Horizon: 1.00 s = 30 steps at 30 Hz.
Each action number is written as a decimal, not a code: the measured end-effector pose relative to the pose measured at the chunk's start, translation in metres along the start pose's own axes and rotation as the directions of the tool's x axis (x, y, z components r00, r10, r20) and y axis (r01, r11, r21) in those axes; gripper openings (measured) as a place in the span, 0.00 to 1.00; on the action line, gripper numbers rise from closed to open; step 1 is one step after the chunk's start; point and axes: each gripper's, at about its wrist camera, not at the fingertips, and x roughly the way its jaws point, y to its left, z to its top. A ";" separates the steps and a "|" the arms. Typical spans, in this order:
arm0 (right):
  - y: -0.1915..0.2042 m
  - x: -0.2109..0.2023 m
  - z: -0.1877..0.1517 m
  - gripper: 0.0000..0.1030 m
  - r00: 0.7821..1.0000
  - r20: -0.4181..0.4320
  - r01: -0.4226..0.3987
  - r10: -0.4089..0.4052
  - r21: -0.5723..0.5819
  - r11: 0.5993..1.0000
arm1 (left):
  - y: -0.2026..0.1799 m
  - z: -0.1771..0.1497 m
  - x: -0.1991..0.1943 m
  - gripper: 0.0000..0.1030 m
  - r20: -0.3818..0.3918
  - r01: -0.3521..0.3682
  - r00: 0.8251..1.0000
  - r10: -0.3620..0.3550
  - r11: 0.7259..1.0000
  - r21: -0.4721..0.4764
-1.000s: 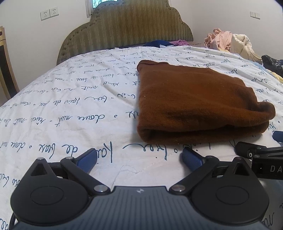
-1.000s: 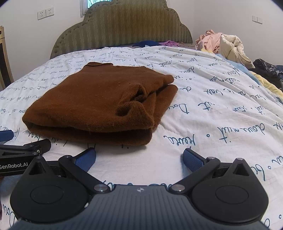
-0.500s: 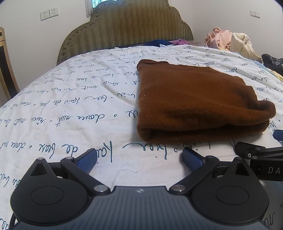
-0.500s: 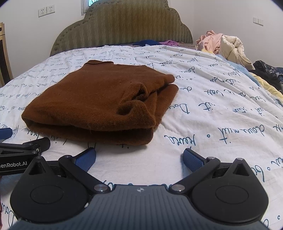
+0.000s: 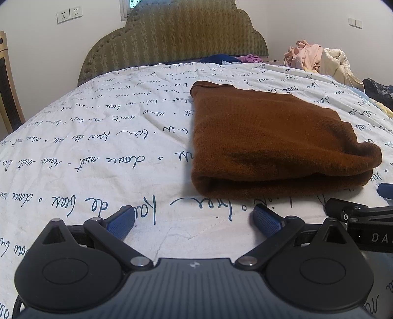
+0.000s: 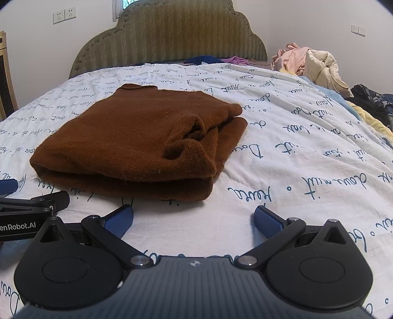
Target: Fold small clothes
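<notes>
- Lying folded into a thick rectangular bundle, the rust-brown knitted sweater (image 5: 275, 137) (image 6: 137, 142) rests on the white quilted bedspread printed with dark cursive script (image 5: 98, 152) (image 6: 307, 152), near the middle of the bed.
- Legible words in the script include "de", "nuit" and "Dou"; most of the rest is too looped or distorted to read.
- The left tongs (image 5: 194, 218) hover low over the bedspread just short of the sweater's near folded edge, their blue ribbed pads spread wide with nothing between them.
- The right tongs (image 6: 194, 218) sit likewise in front of the sweater's near right corner, spread wide and holding nothing.
- In the right wrist view the left tool's black body shows at the left edge with white lettering that reads "enRobot.AI", its beginning cut off.
- In the left wrist view the right tool's black body shows at the right edge with the letters "DA", the rest out of frame.
- A sleeve cuff is tucked into the fold on the sweater's right side.
- Behind the bed stands an olive-green padded headboard with a zigzag weave (image 5: 172, 36) (image 6: 167, 34).
- A heap of pink and cream clothes (image 5: 319, 59) (image 6: 309, 61) lies at the far right of the bed.
- Two white wall sockets (image 5: 69, 14) (image 6: 64, 14) sit on the wall to the left of the headboard.
</notes>
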 end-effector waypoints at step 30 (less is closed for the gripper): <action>0.008 -0.010 0.000 1.00 0.997 0.025 0.079 -0.079 0.016 0.997 | 0.000 0.000 0.000 1.00 0.000 0.000 1.000 0.000 1.000 0.000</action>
